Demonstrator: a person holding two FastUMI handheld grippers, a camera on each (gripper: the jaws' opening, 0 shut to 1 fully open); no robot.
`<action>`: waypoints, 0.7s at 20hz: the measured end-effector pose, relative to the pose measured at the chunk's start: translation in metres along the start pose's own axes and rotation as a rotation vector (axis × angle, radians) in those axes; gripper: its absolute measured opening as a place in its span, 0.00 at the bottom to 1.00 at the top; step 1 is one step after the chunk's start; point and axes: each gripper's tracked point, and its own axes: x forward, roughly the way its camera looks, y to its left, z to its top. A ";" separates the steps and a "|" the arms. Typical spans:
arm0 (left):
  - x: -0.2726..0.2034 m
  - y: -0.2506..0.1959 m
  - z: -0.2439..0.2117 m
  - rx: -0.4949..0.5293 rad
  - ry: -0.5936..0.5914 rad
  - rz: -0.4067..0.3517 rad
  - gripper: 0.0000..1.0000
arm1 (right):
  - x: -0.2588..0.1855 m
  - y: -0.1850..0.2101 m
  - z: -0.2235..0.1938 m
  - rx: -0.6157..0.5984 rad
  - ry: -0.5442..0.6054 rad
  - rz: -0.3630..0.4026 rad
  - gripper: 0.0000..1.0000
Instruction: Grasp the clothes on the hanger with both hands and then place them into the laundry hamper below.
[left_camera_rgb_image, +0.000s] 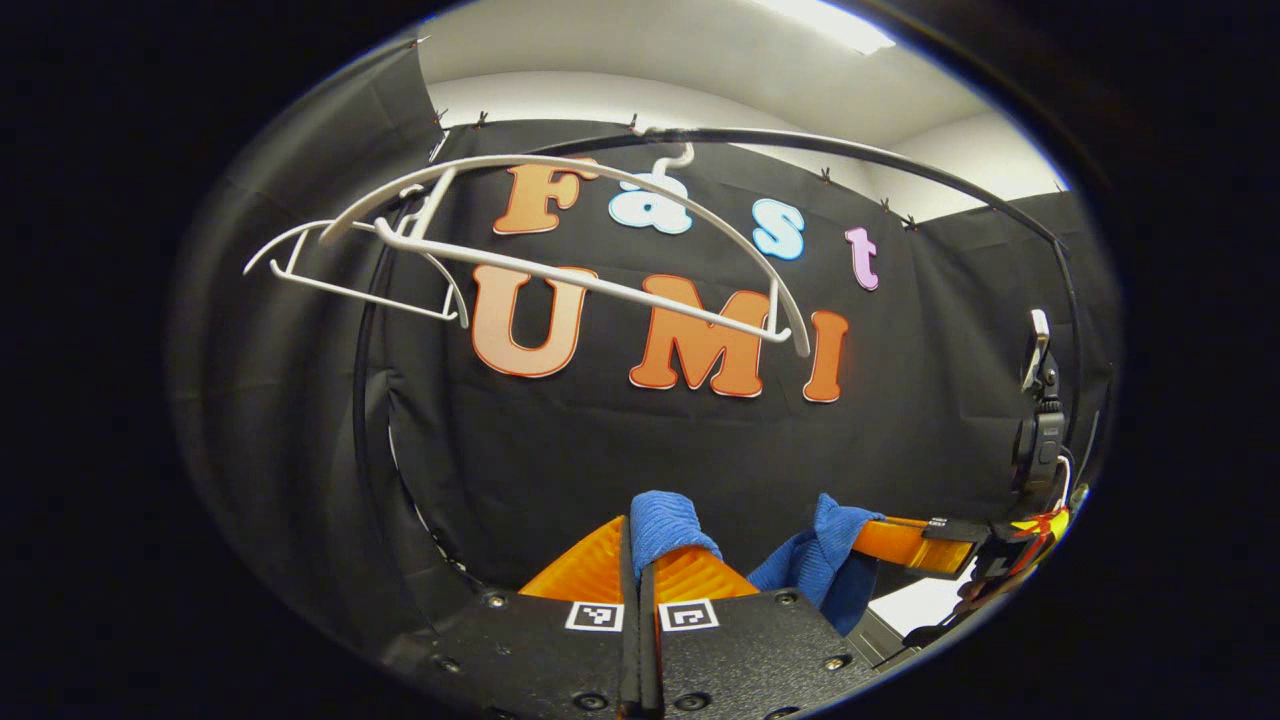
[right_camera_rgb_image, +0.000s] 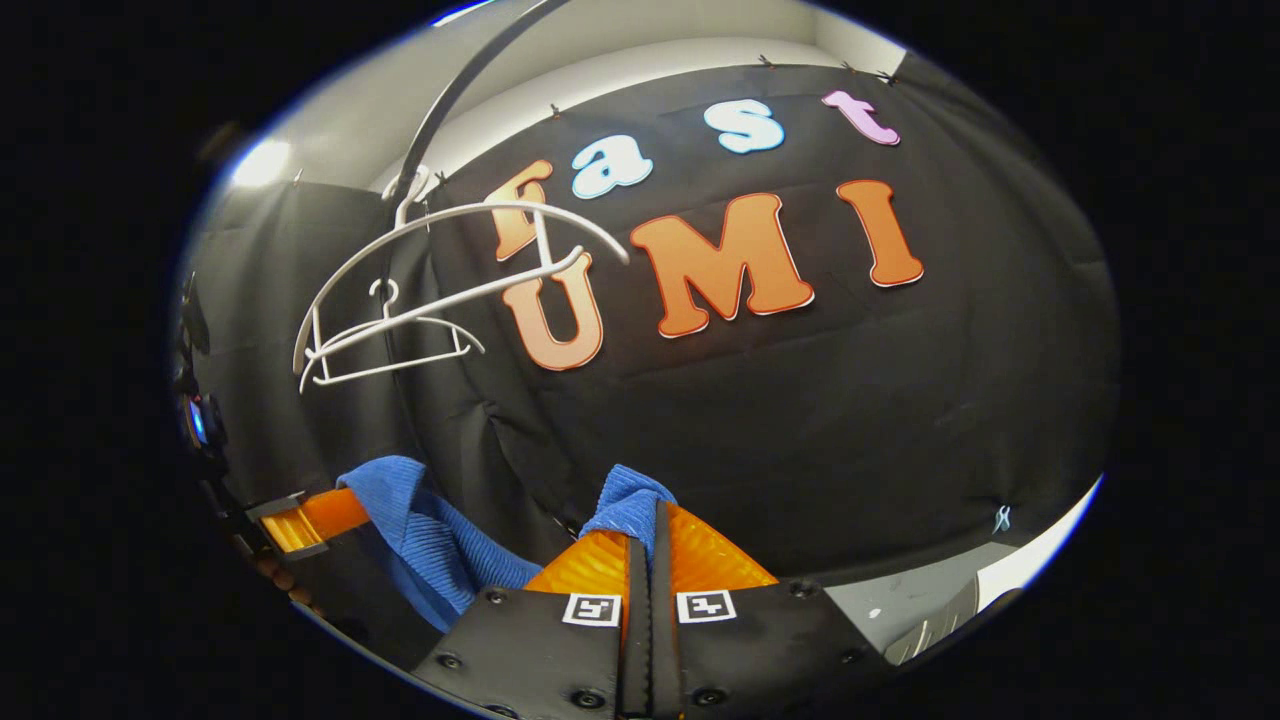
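A blue knit garment (left_camera_rgb_image: 815, 565) hangs stretched between my two grippers, below the hangers and free of them. In the left gripper view my left gripper (left_camera_rgb_image: 640, 560) is shut on one bunched end of it, and my right gripper (left_camera_rgb_image: 880, 540) pinches the other end at the right. In the right gripper view my right gripper (right_camera_rgb_image: 648, 530) is shut on a fold of the blue garment (right_camera_rgb_image: 420, 530), which sags leftward to the left gripper (right_camera_rgb_image: 340, 515). Two bare white hangers (left_camera_rgb_image: 560, 270) (right_camera_rgb_image: 440, 280) hang from the black curved rail (left_camera_rgb_image: 850, 150) overhead.
A second, smaller white hanger (left_camera_rgb_image: 350, 275) hangs behind the first. A dark camera device on a stand (left_camera_rgb_image: 1040, 420) is at the booth's side. A pale strip of floor (right_camera_rgb_image: 1010, 570) shows under the black cloth wall.
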 end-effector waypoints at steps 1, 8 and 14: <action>0.001 -0.001 -0.005 -0.004 0.008 0.005 0.00 | 0.001 0.002 -0.006 -0.009 0.008 -0.003 0.07; 0.003 -0.007 -0.047 0.030 0.055 0.042 0.00 | 0.006 -0.003 -0.049 -0.105 0.052 -0.047 0.07; 0.006 -0.005 -0.092 0.041 0.114 0.063 0.00 | 0.002 -0.009 -0.091 -0.182 0.081 -0.092 0.07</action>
